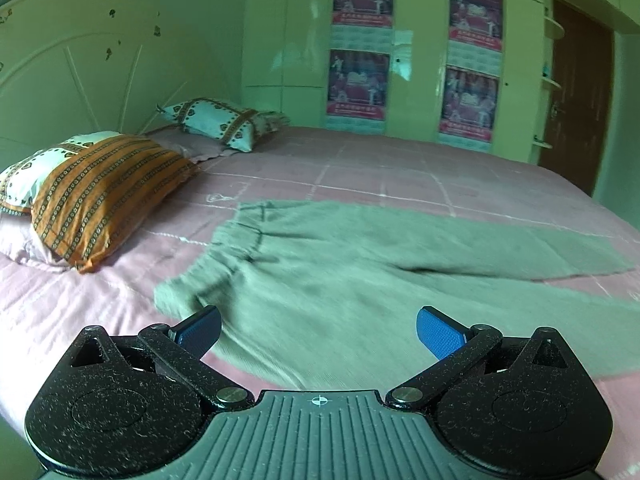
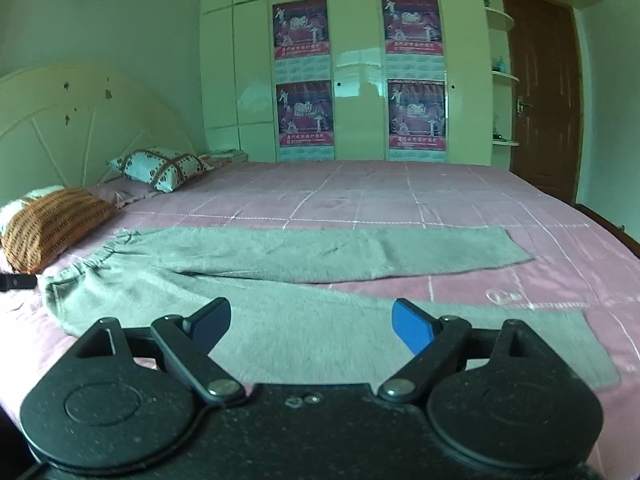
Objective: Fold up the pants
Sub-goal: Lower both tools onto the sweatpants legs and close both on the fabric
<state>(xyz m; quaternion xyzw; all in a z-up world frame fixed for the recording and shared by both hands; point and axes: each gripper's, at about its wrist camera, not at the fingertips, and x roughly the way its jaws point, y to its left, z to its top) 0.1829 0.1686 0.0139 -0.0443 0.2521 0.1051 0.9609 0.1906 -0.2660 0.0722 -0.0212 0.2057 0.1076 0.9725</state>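
Note:
Grey-green pants (image 1: 328,276) lie flat on the pink bedspread (image 1: 400,168), waistband toward the pillows, both legs spread apart and running to the right. My left gripper (image 1: 319,330) hovers open over the near hip and thigh area, nothing between its blue pads. In the right wrist view the same pants (image 2: 280,252) stretch across the bed, with the near leg under my right gripper (image 2: 312,322). That gripper is open too, its blue fingers (image 2: 412,330) apart above the cloth and not touching it.
An orange striped pillow (image 1: 100,196) and a white patterned pillow (image 1: 220,122) lie by the headboard (image 1: 80,72) on the left. A wardrobe with posters (image 2: 360,80) stands behind the bed, a brown door (image 2: 544,96) at right. Bare bedspread (image 2: 400,196) lies beyond the pants.

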